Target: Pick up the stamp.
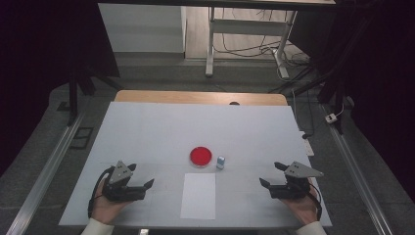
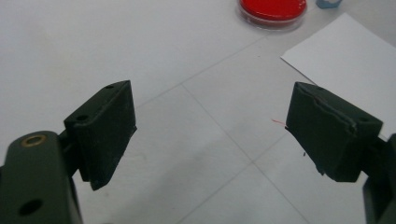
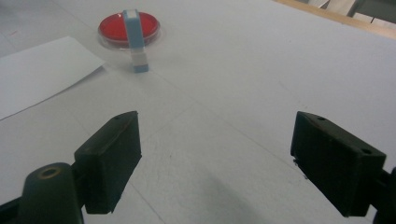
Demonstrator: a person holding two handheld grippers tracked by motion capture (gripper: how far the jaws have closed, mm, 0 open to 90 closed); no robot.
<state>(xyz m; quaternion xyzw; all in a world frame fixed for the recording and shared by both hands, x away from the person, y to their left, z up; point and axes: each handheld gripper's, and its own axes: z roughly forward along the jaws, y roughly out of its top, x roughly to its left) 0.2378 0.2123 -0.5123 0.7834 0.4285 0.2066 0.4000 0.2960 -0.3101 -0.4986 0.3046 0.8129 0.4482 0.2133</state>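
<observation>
A round red dish (image 1: 201,156) lies near the middle of the white table (image 1: 147,132), with a small blue-and-white upright bottle (image 1: 220,162) just to its right. A white sheet of paper (image 1: 198,195) lies in front of both. My left gripper (image 1: 142,175) rests at the front left, open and empty, jaws pointing toward the paper. My right gripper (image 1: 271,173) rests at the front right, open and empty too. The left gripper view has the dish (image 2: 272,10) and the paper (image 2: 343,65) ahead. The right gripper view has the bottle (image 3: 135,41) standing before the dish (image 3: 130,27).
Past the table's far wooden edge (image 1: 200,97) stand a metal table frame (image 1: 213,44) and loose cables on the floor. Rails run along both sides of the table. Faint grid lines mark the tabletop.
</observation>
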